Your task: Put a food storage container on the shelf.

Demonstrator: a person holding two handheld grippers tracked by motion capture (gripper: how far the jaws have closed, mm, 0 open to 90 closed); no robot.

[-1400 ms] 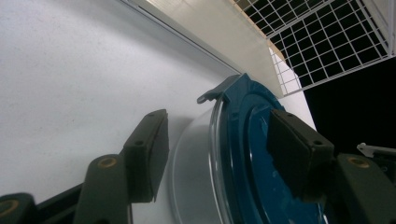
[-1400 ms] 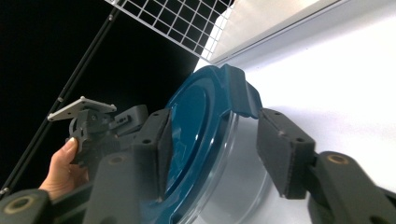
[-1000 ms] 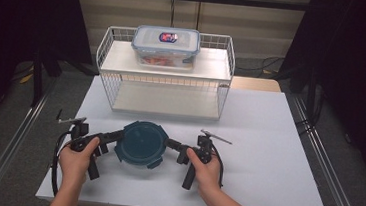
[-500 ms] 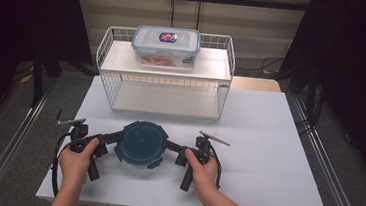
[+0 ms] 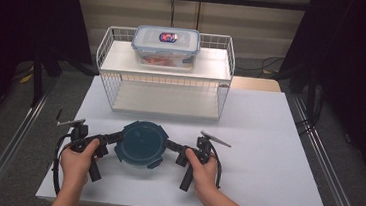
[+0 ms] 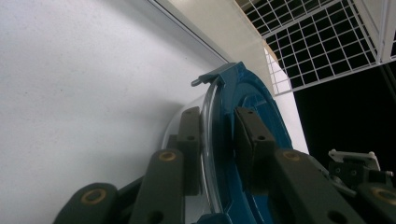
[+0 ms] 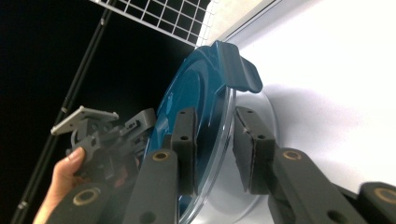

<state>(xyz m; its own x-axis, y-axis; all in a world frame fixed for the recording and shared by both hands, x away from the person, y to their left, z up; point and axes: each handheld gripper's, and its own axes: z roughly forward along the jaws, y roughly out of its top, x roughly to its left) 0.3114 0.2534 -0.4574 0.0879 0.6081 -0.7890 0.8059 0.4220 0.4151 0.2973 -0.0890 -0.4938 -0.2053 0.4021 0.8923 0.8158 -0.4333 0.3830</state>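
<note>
A round clear container with a dark blue clip lid (image 5: pixel 142 142) sits low at the front middle of the white table (image 5: pixel 271 156). My left gripper (image 5: pixel 117 138) grips its left rim and my right gripper (image 5: pixel 168 144) grips its right rim. In the left gripper view the two black jaws (image 6: pixel 219 140) clamp the lid's edge (image 6: pixel 247 88), one pad on top and one under the clear rim. The right gripper view has its jaws (image 7: pixel 215 140) straddling the lid (image 7: pixel 196 84) the same way. Whether the container rests on the table or hangs just above it, I cannot tell.
A white wire two-level rack (image 5: pixel 224 94) stands at the back of the table. On its top shelf rests a clear rectangular lidded box (image 5: pixel 166 46) with red contents. Metal rails run along both table sides. Bare table lies to the right of my hands.
</note>
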